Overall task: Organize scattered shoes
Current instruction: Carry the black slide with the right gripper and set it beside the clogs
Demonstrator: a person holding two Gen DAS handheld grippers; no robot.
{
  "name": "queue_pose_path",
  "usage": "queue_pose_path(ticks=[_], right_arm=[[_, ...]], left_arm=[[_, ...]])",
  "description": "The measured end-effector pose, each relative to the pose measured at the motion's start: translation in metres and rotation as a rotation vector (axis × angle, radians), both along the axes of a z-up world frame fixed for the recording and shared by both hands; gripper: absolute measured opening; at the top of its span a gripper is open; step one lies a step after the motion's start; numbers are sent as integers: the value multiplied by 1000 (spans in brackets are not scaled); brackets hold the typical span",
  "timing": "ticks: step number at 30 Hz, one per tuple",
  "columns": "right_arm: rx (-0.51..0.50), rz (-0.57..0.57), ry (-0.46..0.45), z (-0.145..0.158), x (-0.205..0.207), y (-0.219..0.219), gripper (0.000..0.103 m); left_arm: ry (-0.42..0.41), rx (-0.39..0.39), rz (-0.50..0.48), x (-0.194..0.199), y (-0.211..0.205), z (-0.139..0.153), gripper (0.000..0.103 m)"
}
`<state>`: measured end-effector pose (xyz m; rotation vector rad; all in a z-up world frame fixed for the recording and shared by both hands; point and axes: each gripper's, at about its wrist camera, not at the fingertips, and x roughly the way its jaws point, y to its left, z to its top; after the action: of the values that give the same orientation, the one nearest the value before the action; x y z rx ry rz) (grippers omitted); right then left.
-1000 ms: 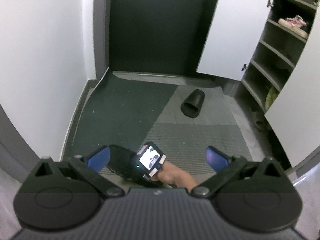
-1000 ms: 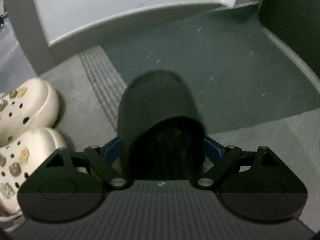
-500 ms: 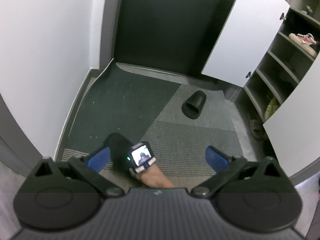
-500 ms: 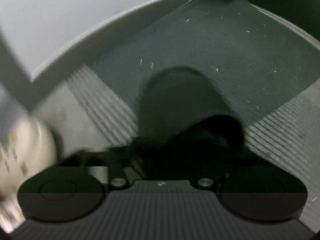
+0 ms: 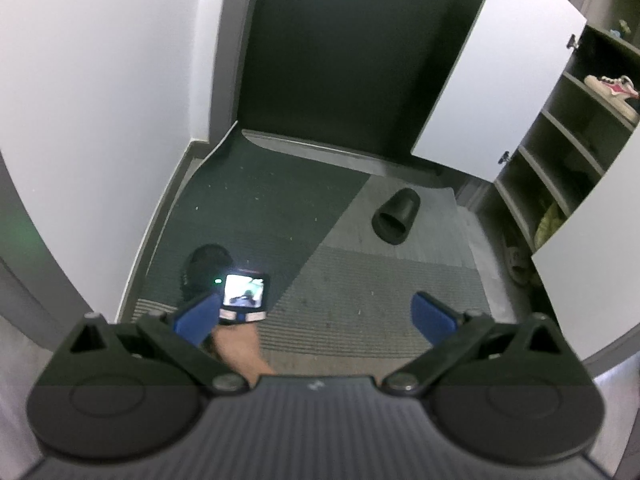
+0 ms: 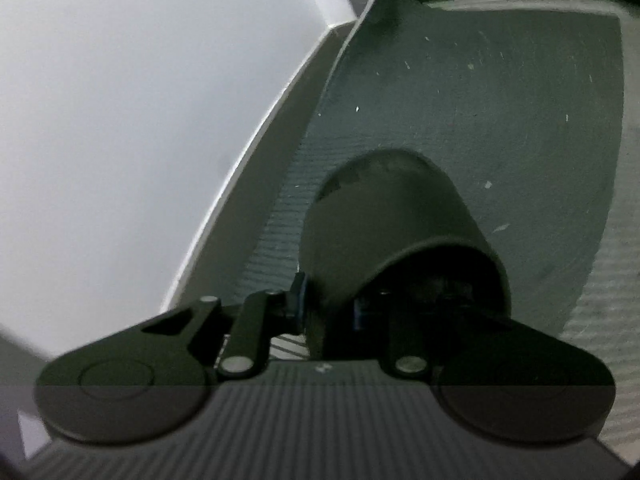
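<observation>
Early days: right gripper (image 6: 328, 308) jaws closing on the side wall of one black slipper (image 6: 396, 216) at frame centre, left gripper (image 5: 316, 316) spread empty, second slipper (image 5: 396, 220) loose mid-floor, shoe cabinet (image 5: 560, 152) upper right still mostly bare.

Right tool (image 6: 328, 308) went from jaws wide around the black slipper (image 6: 396, 232) to closing on its left side wall, one pad outside, one inside the opening. Tool rolled and swung away; the cream clogs dropped out of its view, wall and baseboard (image 6: 256, 184) now at left. From the left view, the person's hand (image 5: 236, 344) with the slipper shifted left toward the wall.
</observation>
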<state>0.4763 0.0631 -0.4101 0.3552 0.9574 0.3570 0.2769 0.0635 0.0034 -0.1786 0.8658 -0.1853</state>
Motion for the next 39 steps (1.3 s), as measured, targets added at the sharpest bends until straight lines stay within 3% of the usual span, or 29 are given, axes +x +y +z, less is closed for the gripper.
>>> queue_pose_path(ticks=[5,10,12,15,18,19,21,23,28,33,34,36,39], right_arm=[[19,-94,61,-13,2,18,27],[122,-177,78,-4,4,7,37],[101,-118,86,0,5,7,39],[18,25,70,6,5,13,56],[-162,318,-81,18,-6,19,71],[-227,418,-211,27,-19,16,82],[-252,432,-328,34,-27,7,93],[-272,388,-344,36,-24,3,93],[-247,310,-265,20,-8,10,93],[-348,293,-206,-12,6,27,95],[-359,280,-161,-23,11,27,96],[-344,282,-107,-33,18,27,103],[-310,227,-58,-38,22,27,103]], left_arm=[[-12,2,12,-7,3,5,103],[-41,-1,34,-14,12,13,103],[-52,10,50,-16,16,16,103],[-41,-21,46,-19,24,19,103],[-58,-46,38,-22,32,26,103],[-65,-49,37,-23,34,27,103],[-72,-68,33,-25,40,31,103],[-65,-85,29,-24,45,32,103],[-40,-94,20,-20,51,27,103],[-2,-94,31,-8,62,16,103],[2,-95,37,-6,64,14,103],[12,-98,47,-1,68,10,103],[19,-99,48,4,70,7,103]])
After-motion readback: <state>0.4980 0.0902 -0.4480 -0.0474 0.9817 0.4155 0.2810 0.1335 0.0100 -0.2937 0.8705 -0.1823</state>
